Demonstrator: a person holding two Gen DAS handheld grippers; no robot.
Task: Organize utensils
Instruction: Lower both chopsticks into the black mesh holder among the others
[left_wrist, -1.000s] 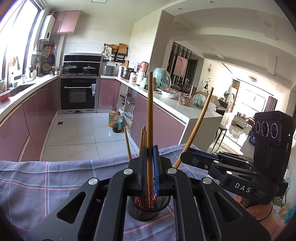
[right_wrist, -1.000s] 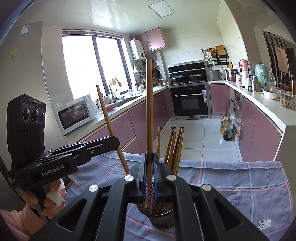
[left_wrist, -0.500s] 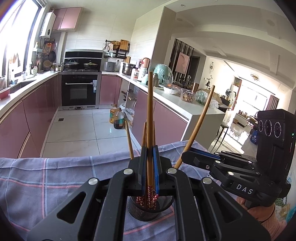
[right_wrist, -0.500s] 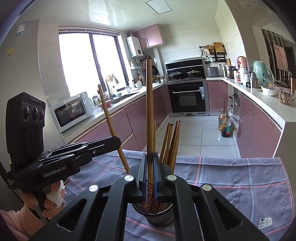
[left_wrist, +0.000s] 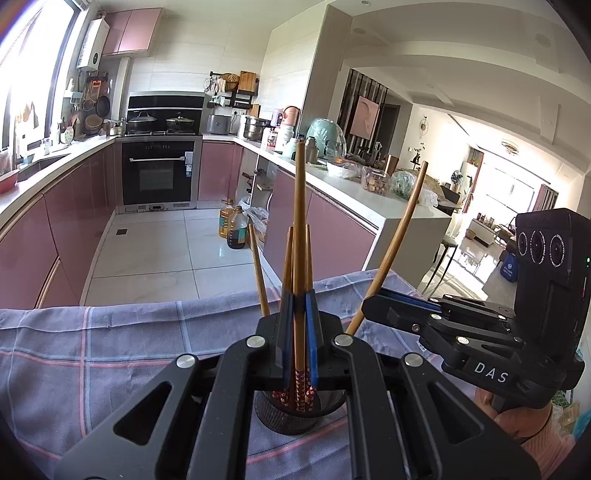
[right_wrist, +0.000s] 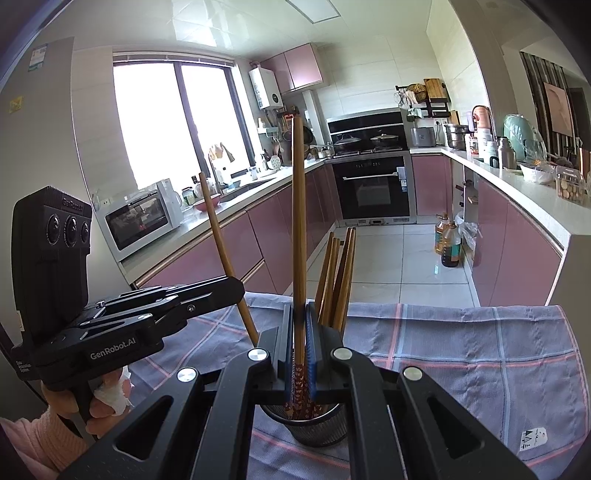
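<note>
Left wrist view: left hand-held gripper (left_wrist: 299, 332) clamped on an upright chopstick (left_wrist: 299, 229), lower centre, above black mesh holder (left_wrist: 295, 417) on checked cloth (left_wrist: 110, 350). Right hand-held gripper (left_wrist: 373, 306) at right, gripping a slanted chopstick.

Right wrist view: right hand-held gripper (right_wrist: 299, 336) closed on tall chopstick (right_wrist: 298, 221) over holder (right_wrist: 310, 424); more chopsticks (right_wrist: 338, 280) inside.

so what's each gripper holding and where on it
Each holds one chopstick near its patterned lower end: left gripper on the left chopstick, right gripper on the right chopstick.
</note>
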